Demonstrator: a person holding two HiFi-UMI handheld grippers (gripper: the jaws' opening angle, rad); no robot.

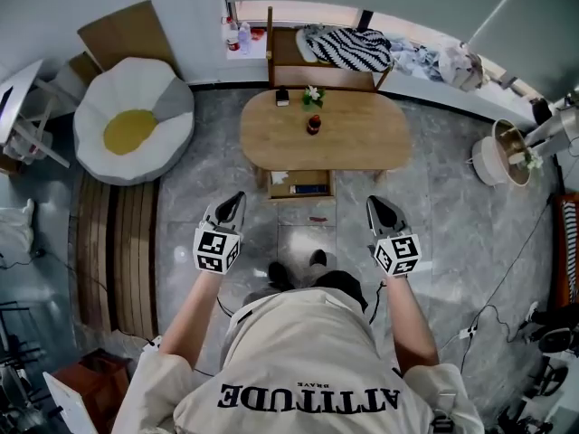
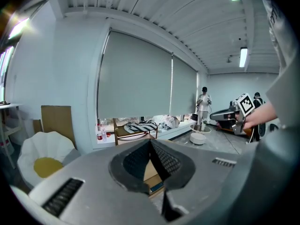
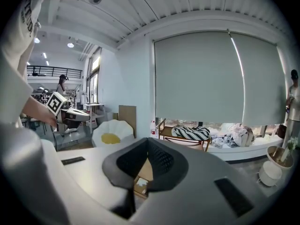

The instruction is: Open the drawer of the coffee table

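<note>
The floor is of grey marbled stone tiles (image 1: 190, 197). On the far side the pale bluish-white wall (image 2: 61, 78) carries wide grey roller blinds (image 3: 197, 74), drawn down almost to the long white window sill (image 1: 434, 89). Before the sill stands a brown wooden chair (image 1: 312, 69) with a black-and-white striped cloth (image 1: 348, 48) lying on its seat. In the head view, a flat brown cardboard sheet (image 1: 127, 30) leans against the wall further left. Next to it is a white flower-shaped floor cushion with a yellow centre (image 1: 131, 120), and nearer lies a low rack of dark wooden slats (image 1: 122, 251). The ribbed white ceiling (image 2: 154, 8) holds a lit tube lamp (image 2: 243, 56).
</note>
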